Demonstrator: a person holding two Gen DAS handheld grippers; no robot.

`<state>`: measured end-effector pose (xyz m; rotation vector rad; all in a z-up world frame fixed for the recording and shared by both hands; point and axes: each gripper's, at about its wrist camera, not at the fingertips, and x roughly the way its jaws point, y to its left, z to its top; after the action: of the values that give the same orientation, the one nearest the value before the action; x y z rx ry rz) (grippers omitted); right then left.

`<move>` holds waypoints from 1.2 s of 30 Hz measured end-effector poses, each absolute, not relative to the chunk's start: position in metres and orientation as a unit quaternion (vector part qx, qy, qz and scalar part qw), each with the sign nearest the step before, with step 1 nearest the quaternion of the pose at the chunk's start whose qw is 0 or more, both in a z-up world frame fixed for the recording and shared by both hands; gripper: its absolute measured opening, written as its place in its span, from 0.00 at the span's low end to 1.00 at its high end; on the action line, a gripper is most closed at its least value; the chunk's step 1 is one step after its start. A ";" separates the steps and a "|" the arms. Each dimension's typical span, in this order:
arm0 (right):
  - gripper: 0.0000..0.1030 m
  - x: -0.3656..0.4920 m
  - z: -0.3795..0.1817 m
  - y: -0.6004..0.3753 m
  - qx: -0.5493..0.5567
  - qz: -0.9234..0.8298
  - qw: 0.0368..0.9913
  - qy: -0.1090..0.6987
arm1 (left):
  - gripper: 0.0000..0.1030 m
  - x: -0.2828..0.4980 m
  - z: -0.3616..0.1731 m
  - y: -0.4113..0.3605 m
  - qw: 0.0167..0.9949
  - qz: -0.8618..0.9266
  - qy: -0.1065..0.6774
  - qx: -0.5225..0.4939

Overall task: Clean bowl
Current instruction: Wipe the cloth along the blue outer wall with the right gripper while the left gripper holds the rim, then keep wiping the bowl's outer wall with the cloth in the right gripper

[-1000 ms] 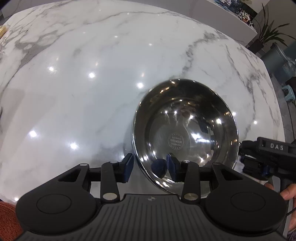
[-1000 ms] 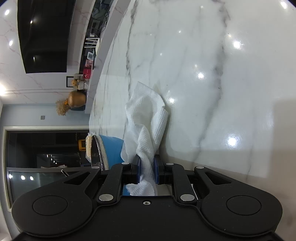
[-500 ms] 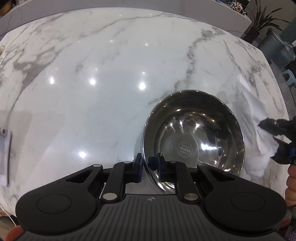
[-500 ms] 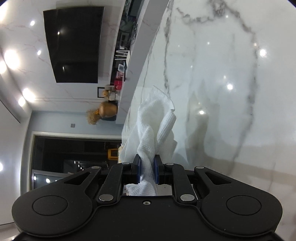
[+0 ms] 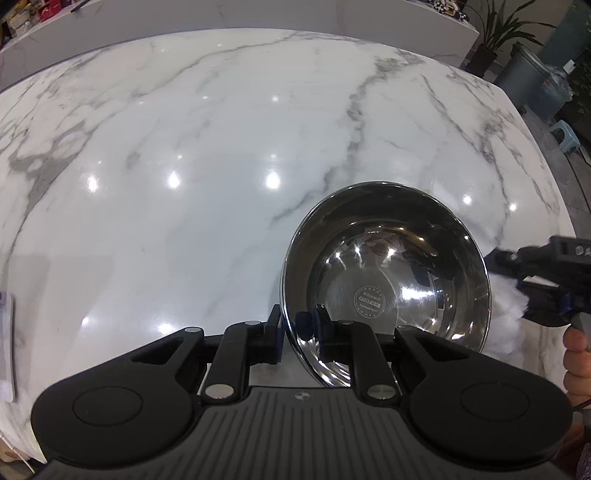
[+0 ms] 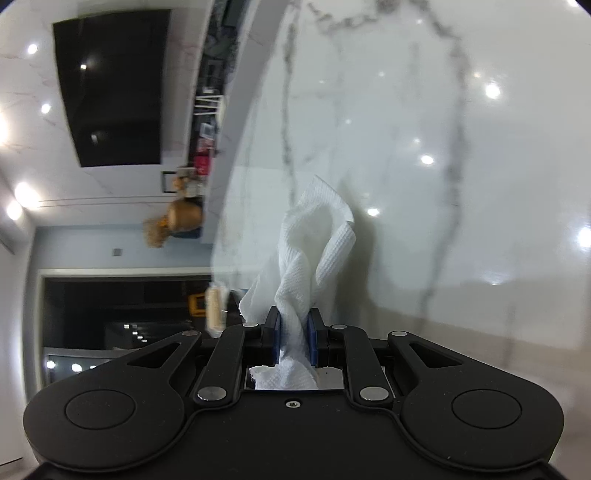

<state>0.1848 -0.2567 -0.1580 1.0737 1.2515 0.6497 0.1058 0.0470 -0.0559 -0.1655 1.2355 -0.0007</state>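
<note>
Here, a shiny steel bowl sits on a white marble table veined with grey, toward the table's right side as seen from the left wrist camera. The bowl appears tipped, its open mouth facing the camera, with a round stamped mark visible on its inner base. The left tongs are clenched on the bowl's near rim: one blue-padded finger presses the outside wall while the other sits inside, and the rim runs between them. To the right of the bowl, the right tongs come in from the edge of the picture, held by a person's hand whose fingers show at the far right. These tongs are clamped on a crumpled white paper towel, which stands up in loose folds from between the blue pads; in the right wrist view, the towel's lower end pokes out behind the pads. From the left view, the towel hangs just beside the bowl's right rim; whether it touches the metal is unclear. A potted plant and a grey bin stand beyond the table's far right corner.
</note>
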 end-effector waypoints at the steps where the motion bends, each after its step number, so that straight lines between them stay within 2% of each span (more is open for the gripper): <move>1: 0.13 0.184 -0.160 -0.256 0.467 0.281 0.633 0.551 | 0.14 0.106 -0.056 0.046 0.812 -0.001 0.578 -0.078; 6: 0.13 0.180 -0.168 -0.251 0.439 0.270 0.640 0.569 | 0.16 0.106 -0.060 0.049 0.806 0.003 0.582 -0.108; 10: 0.13 0.177 -0.169 -0.249 0.430 0.269 0.645 0.571 | 0.28 0.098 -0.064 0.050 0.789 0.024 0.595 -0.148; 13: 0.13 0.176 -0.169 -0.248 0.430 0.269 0.645 0.571 | 0.29 0.095 -0.064 0.048 0.786 0.032 0.597 -0.158; 18: 0.13 0.176 -0.167 -0.248 0.426 0.269 0.647 0.572 | 0.28 0.092 -0.063 0.046 0.787 0.029 0.596 -0.154; 21: 0.13 0.176 -0.165 -0.248 0.425 0.269 0.648 0.572 | 0.19 0.092 -0.060 0.045 0.791 0.022 0.595 -0.141; 26: 0.13 0.180 -0.155 -0.254 0.448 0.286 0.652 0.541 | 0.16 0.094 -0.057 0.048 0.793 0.007 0.598 -0.116; 31: 0.13 0.182 -0.148 -0.265 0.495 0.322 0.640 0.492 | 0.14 0.095 -0.055 0.054 0.794 -0.004 0.600 -0.102; 36: 0.13 0.183 -0.151 -0.263 0.487 0.326 0.635 0.503 | 0.14 0.096 -0.054 0.052 0.797 -0.008 0.597 -0.092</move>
<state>0.1828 -0.2626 -0.1513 1.1119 1.1494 0.7460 0.0962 0.0522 -0.0542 -0.1970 1.2829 -0.0176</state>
